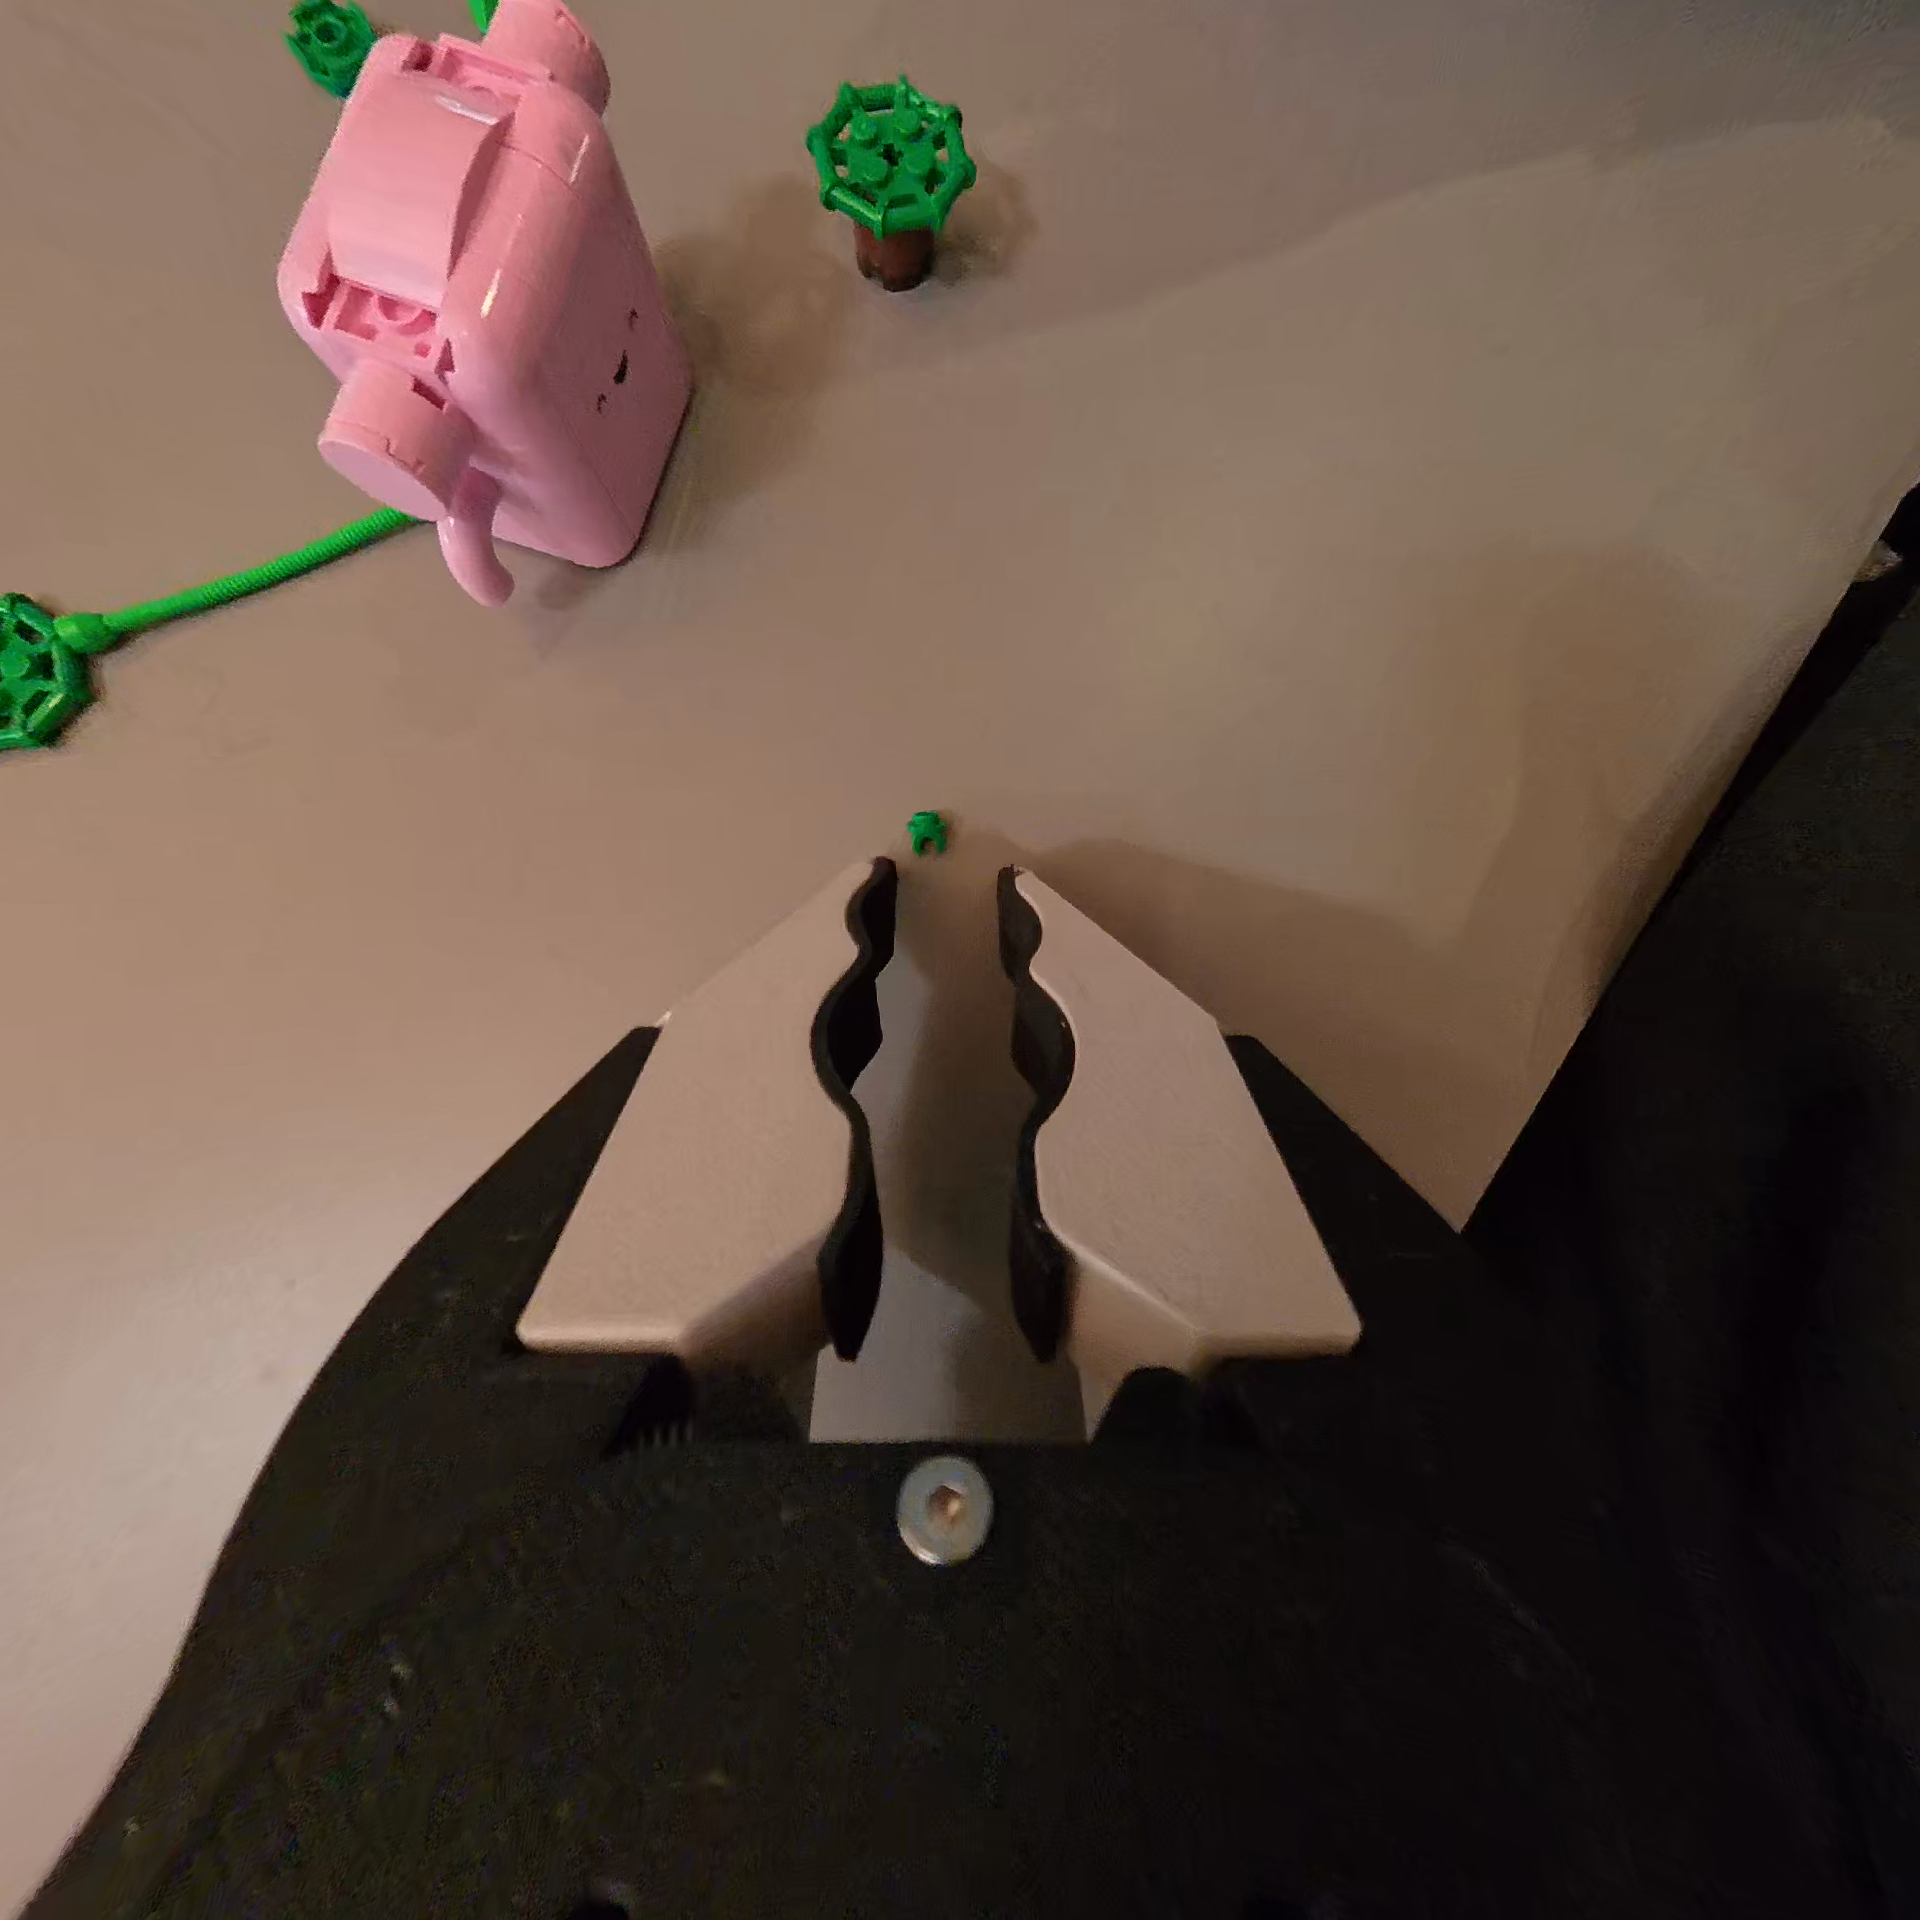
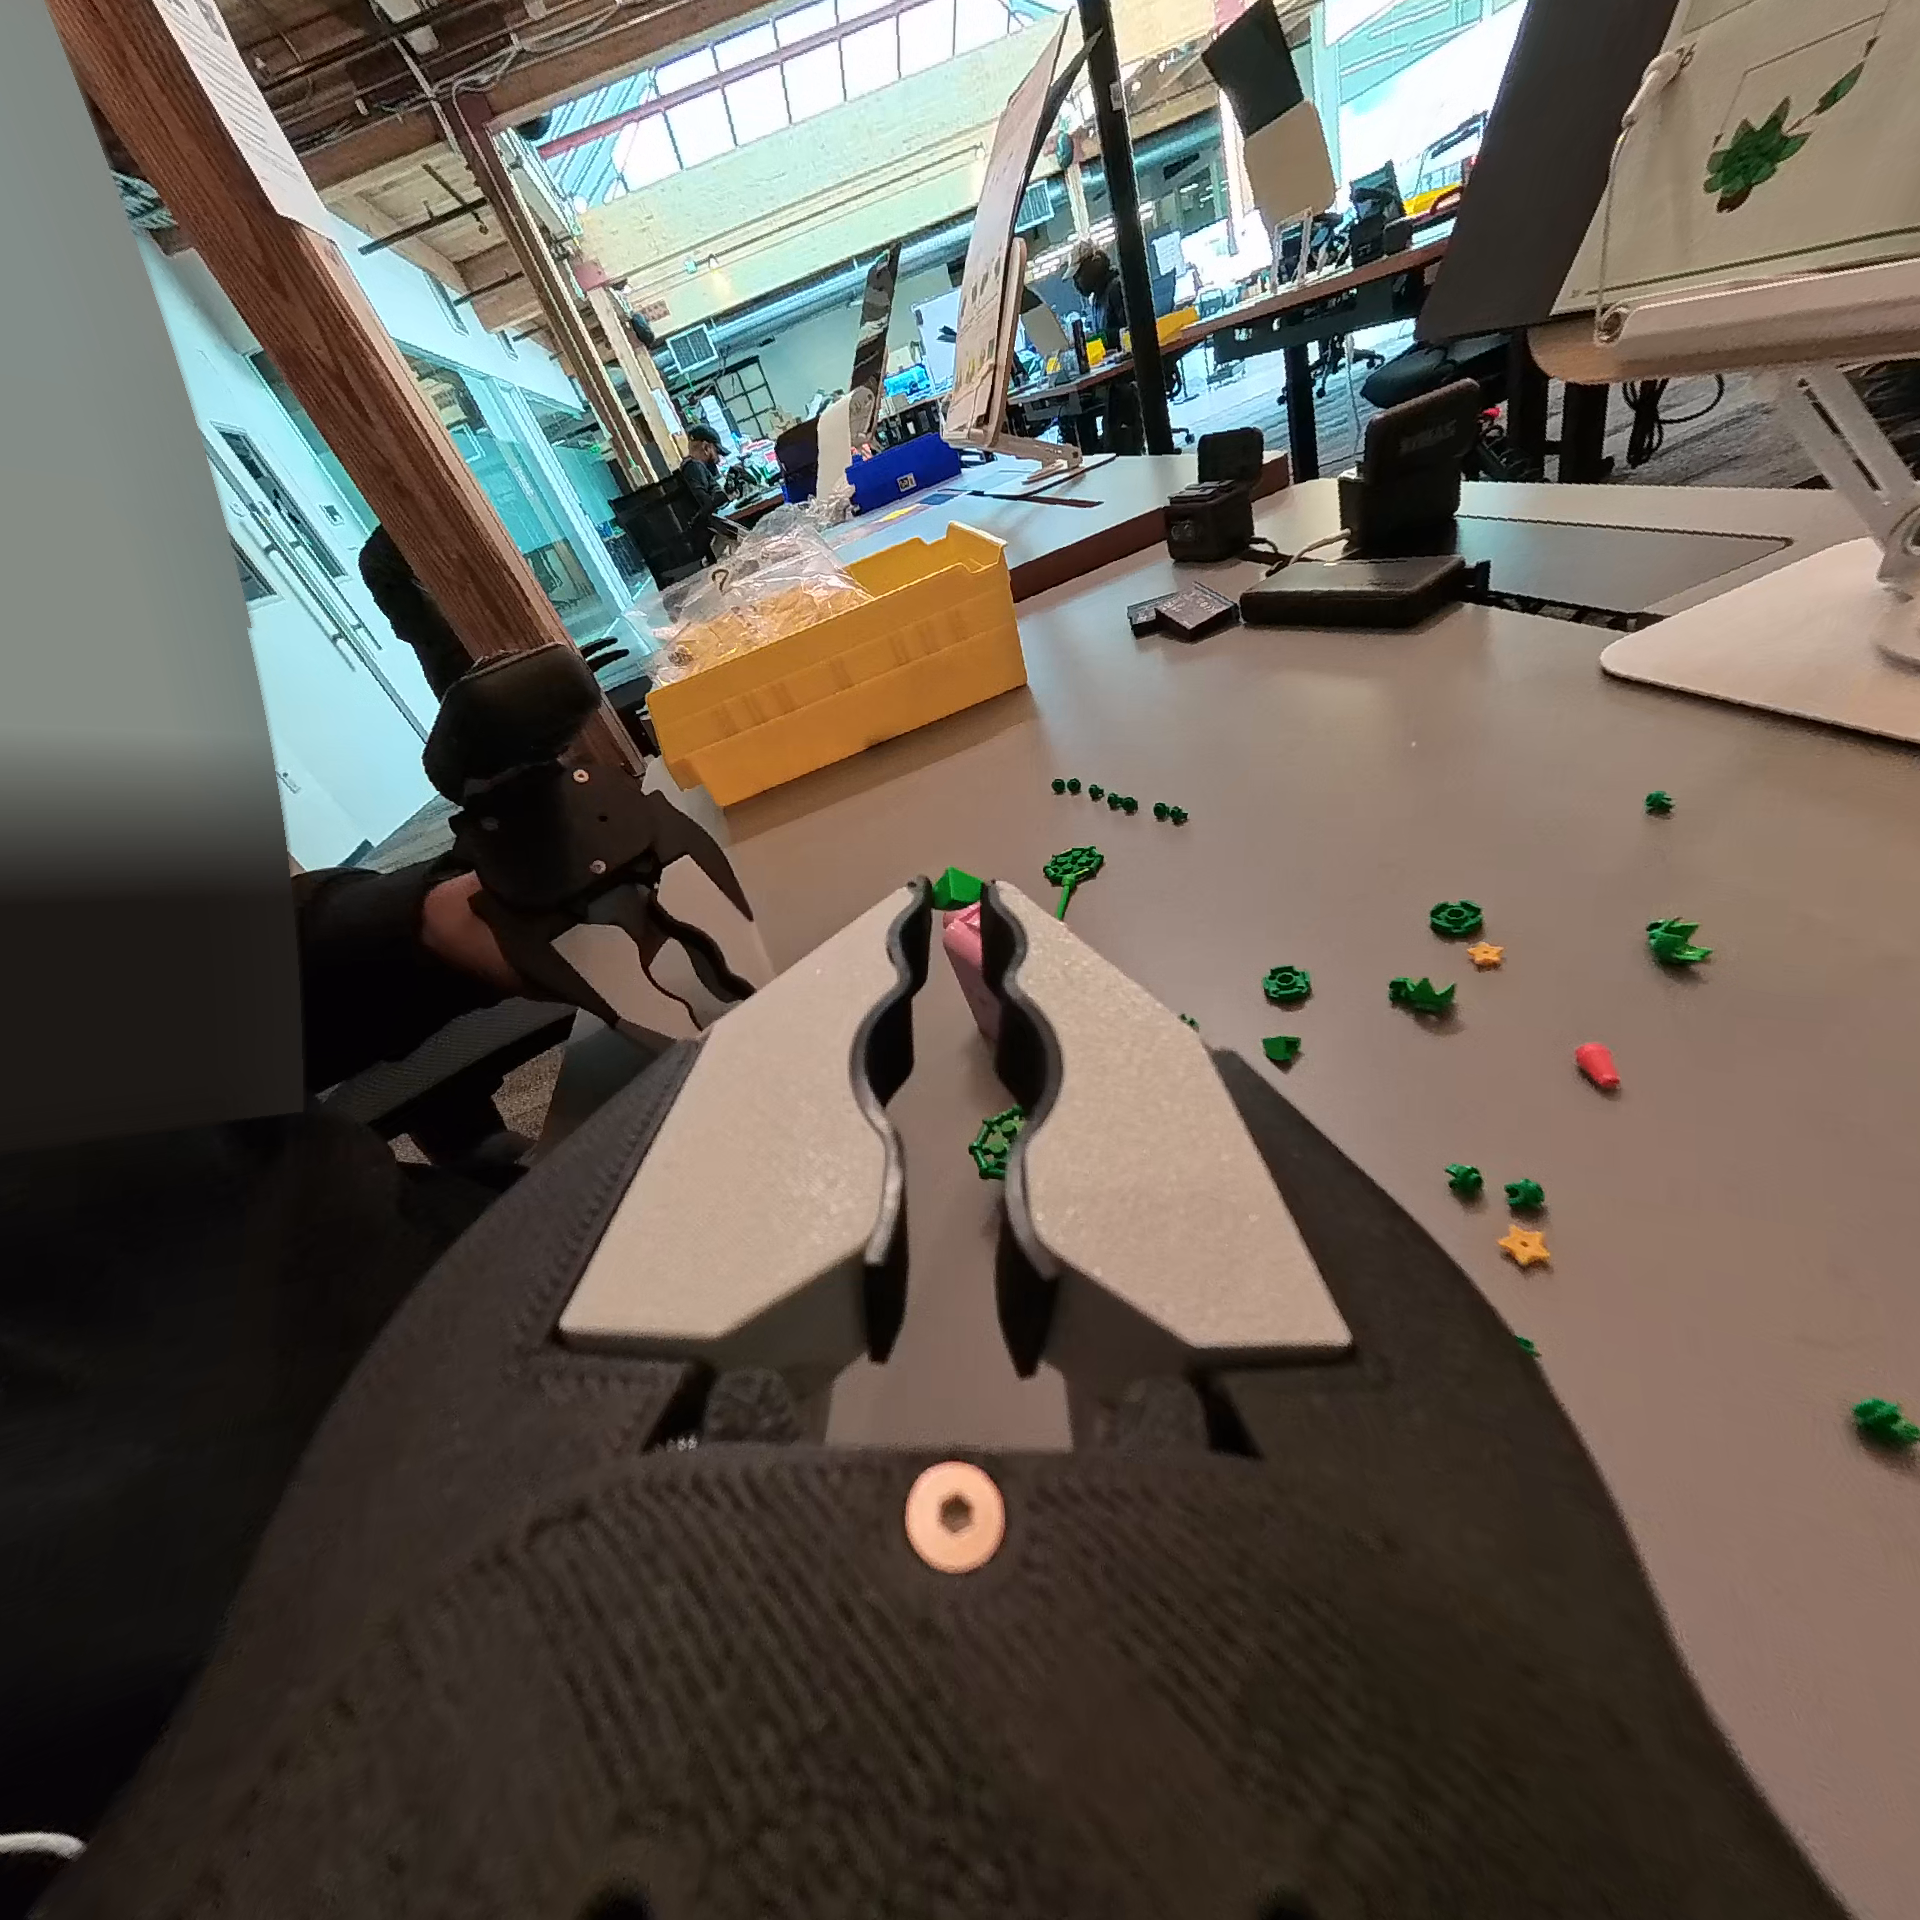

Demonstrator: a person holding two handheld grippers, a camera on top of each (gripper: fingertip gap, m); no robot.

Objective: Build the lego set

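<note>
In the left wrist view my left gripper (image 1: 943, 871) is open and empty, low over the grey table (image 1: 1143, 623). A tiny green piece (image 1: 927, 831) lies just beyond its fingertips. A pink lego build (image 1: 488, 312) stands at the far left, with a green cord (image 1: 260, 571) running to a green web-shaped piece (image 1: 36, 675). A green web top on a brown trunk (image 1: 891, 177) stands behind. My right gripper (image 2: 956, 891) is open and empty above the table. The pink build (image 2: 971, 966) shows through its gap. The left gripper (image 2: 681, 1008) is at the left.
Loose green pieces (image 2: 1418, 994), yellow stars (image 2: 1524, 1244) and a coral cone (image 2: 1598, 1065) lie scattered at the right. A yellow bin (image 2: 842, 665), black devices (image 2: 1351, 603) and a white stand base (image 2: 1766, 655) are farther back. The table edge (image 1: 1558, 1091) runs close on the right. My right fingertips sit around 20 cm from my left ones. The green web-shaped piece (image 1: 36, 675) sits 15 cm or so from the ends of my left fingers. My right wrist view (image 2: 1067, 873) looks at it from another angle.
</note>
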